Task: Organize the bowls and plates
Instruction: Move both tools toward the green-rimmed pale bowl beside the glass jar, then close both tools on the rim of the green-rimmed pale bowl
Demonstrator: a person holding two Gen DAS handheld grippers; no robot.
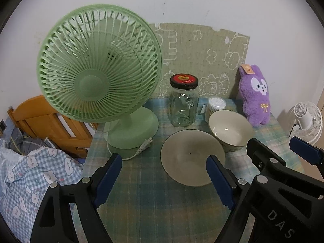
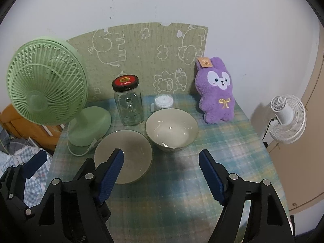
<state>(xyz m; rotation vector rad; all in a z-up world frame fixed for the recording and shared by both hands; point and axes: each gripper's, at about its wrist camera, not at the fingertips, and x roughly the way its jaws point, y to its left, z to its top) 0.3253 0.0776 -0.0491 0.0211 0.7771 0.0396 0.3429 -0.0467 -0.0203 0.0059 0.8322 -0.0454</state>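
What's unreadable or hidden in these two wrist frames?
- Shallow bowl: near-left rim hidden by the right tool's left finger in the right wrist view; near-right rim hidden by the left tool's right finger in the left wrist view.
- Jar lid text: too small to read in both views.
- Cotton swab tub: lower part hidden behind the deep bowl.
- Green fan: grille motion-blurred in the left wrist view.

My left gripper [image 1: 164, 174] hangs with jaws spread wide, holding nothing. My right gripper [image 2: 161, 174], at its three o'clock, gapes equally, also unladen.
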